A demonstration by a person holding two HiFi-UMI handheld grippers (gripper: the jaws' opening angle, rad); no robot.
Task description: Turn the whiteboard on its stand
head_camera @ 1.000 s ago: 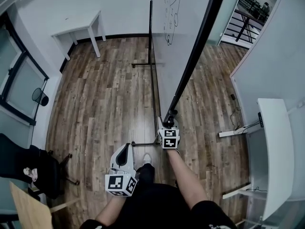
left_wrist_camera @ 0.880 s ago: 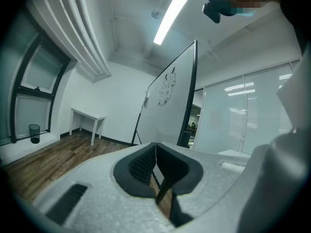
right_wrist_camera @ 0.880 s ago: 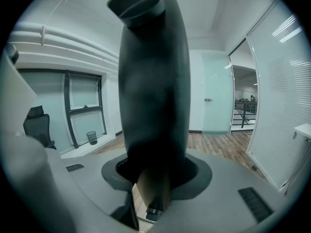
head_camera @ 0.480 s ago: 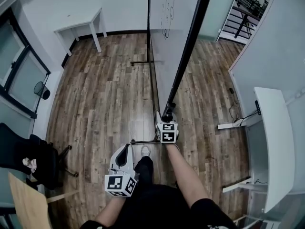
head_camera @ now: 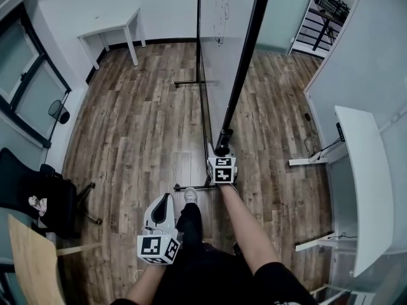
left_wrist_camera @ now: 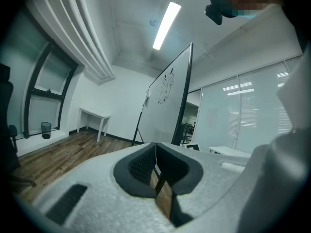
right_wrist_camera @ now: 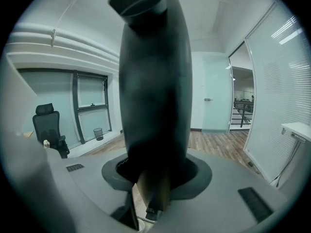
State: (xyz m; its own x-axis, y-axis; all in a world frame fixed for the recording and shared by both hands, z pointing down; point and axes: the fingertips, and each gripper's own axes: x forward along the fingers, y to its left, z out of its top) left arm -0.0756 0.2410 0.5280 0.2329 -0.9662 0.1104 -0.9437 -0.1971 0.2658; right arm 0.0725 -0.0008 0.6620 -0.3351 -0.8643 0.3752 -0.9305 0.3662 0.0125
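Right gripper (head_camera: pixel 222 152) is clamping the whiteboard's (head_camera: pixel 219 56) black frame (head_camera: pixel 244 62) at its near end, apparently for turning leverage. Left gripper (head_camera: pixel 165 199), jaws together and empty, is idling short of the whiteboard.

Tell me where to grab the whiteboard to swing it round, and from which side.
Take the whiteboard by its near black upright post, coming in level from the board's end, where the right tongs clamp it now. The post is a slim vertical tube that fits between the jaws, and being at the panel's edge it should give good leverage.
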